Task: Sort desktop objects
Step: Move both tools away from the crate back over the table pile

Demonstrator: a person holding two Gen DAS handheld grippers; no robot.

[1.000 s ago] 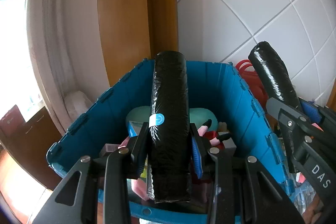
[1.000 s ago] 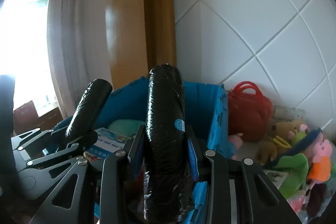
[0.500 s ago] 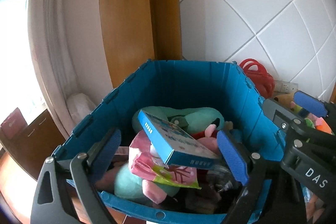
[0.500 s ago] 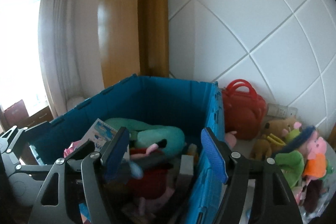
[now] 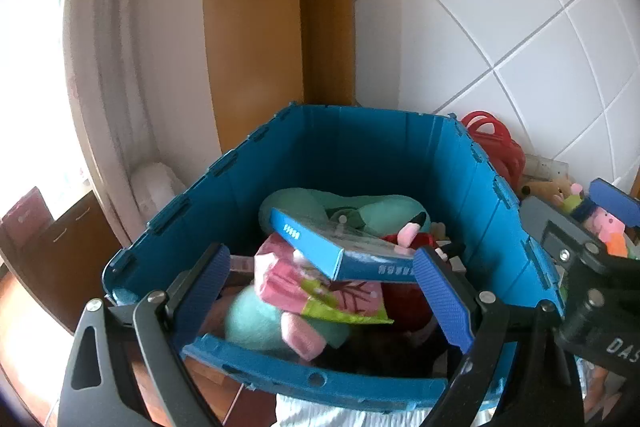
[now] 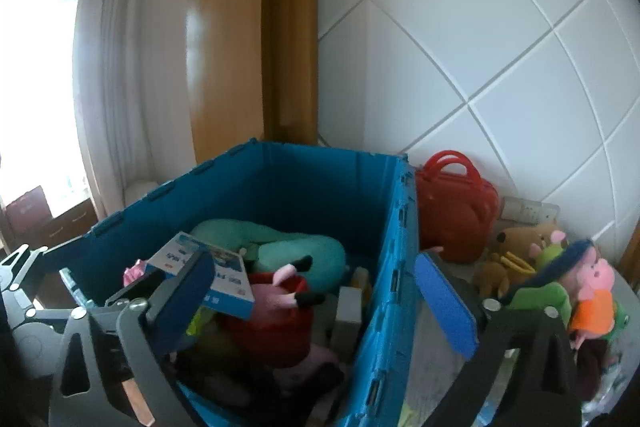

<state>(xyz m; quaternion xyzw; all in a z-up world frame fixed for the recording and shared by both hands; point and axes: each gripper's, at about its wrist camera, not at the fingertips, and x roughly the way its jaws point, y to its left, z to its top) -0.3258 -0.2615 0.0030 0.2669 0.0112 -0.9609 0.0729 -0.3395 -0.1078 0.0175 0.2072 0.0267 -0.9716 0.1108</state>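
Left tool (image 5: 324, 301) hovered wide and empty over the blue crate (image 5: 360, 151); right tool (image 6: 316, 301) was spreading its jaws, nothing between them, straddling the crate's right wall. Blue box (image 5: 340, 247) lay atop the plush toys inside, red case (image 6: 456, 211) beside the crate.

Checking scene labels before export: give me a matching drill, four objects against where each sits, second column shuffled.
Things:
1. flat blue cardboard box
2. red plastic handbag-shaped case
3. pink pig plush in orange top
4. teal plush cushion

Places:
A. outside crate, against tiled wall
B. atop the pile in the blue plastic crate
C. outside crate, far right
D. in crate, towards its back wall

Pairs: 1-B, 2-A, 3-C, 4-D
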